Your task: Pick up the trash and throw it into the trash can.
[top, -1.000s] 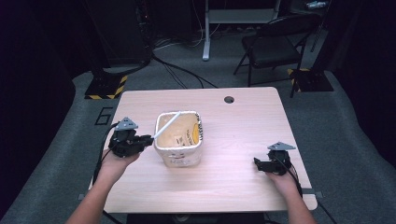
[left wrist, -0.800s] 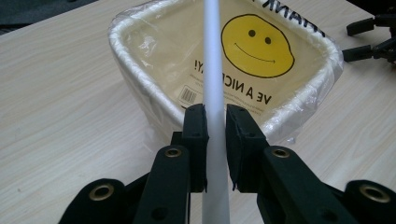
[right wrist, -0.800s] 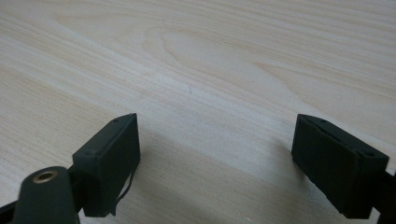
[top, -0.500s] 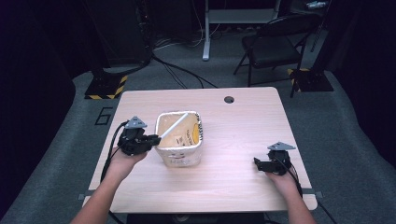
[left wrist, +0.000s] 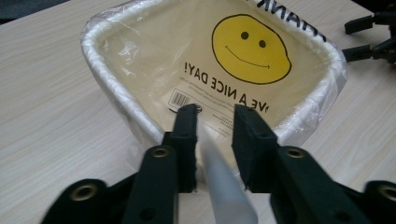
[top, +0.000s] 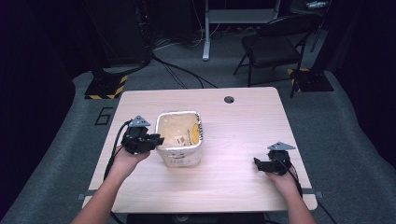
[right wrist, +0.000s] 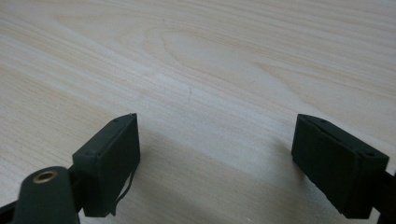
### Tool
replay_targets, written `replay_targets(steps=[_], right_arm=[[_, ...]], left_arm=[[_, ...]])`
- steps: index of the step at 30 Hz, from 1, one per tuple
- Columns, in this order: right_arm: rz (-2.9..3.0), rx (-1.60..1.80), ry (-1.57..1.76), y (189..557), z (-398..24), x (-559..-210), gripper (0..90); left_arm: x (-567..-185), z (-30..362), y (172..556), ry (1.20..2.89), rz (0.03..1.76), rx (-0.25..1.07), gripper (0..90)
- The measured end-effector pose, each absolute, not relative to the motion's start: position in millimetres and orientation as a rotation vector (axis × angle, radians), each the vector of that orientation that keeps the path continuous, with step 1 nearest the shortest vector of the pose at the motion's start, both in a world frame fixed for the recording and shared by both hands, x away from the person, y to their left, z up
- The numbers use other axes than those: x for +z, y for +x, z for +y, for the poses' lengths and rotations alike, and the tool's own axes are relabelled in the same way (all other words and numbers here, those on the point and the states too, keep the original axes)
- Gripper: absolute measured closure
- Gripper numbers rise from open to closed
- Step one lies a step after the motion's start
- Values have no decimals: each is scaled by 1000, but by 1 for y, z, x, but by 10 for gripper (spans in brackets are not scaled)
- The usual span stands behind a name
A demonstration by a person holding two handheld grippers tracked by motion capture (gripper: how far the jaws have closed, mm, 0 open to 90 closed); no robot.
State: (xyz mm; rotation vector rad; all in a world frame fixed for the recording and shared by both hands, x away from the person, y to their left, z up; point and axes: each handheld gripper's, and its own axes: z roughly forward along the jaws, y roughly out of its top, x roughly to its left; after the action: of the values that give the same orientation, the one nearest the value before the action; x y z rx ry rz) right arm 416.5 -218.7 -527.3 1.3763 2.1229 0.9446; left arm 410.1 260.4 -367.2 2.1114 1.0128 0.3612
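A white bin (top: 179,156) lined with a smiley-face plastic bag (left wrist: 251,49) stands left of the table's middle. My left gripper (top: 157,139) is at the bin's left rim (left wrist: 116,100), pointing over it. Its jaws have just been opening. A thin white strip (left wrist: 224,186) rises between them, close against the left finger (left wrist: 186,135) and clear of the other, so the left gripper (left wrist: 215,112) is open. My right gripper (top: 257,163) rests low over the table near the front right. In its own view the right gripper (right wrist: 215,140) is wide open above bare wood.
The wooden table (top: 243,121) has a cable hole (top: 229,99) near its far edge. A folding chair (top: 275,46) and floor cables lie beyond it. My right gripper (left wrist: 369,37) also appears past the bin in the left gripper view.
My left hand has shifted right to the bin's left rim. The white band that crossed the bin's mouth no longer crosses it. The right hand has stayed put.
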Motion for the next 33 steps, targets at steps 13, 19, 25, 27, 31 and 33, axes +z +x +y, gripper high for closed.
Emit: replay_targets(steps=[13,19,25,27,31,33], right_arm=[[2124,944,1375,417,-219,-527,147],[2124,944,1375,417,-219,-527,147],[2124,943,1374,417,-219,-527,147],[2124,944,1375,417,-219,-527,147],[2124,943,1375,416,-219,-527,147],[2124,943,1375,417,-219,-527,147]], left_arm=[[-360,272,403,2040,1020,413,446],[-352,283,399,2016,1012,427,435],[-343,295,396,1988,1025,451,435],[-342,299,395,1979,1034,457,435],[-343,307,397,1971,1059,465,438],[-345,310,398,1961,1075,467,438]])
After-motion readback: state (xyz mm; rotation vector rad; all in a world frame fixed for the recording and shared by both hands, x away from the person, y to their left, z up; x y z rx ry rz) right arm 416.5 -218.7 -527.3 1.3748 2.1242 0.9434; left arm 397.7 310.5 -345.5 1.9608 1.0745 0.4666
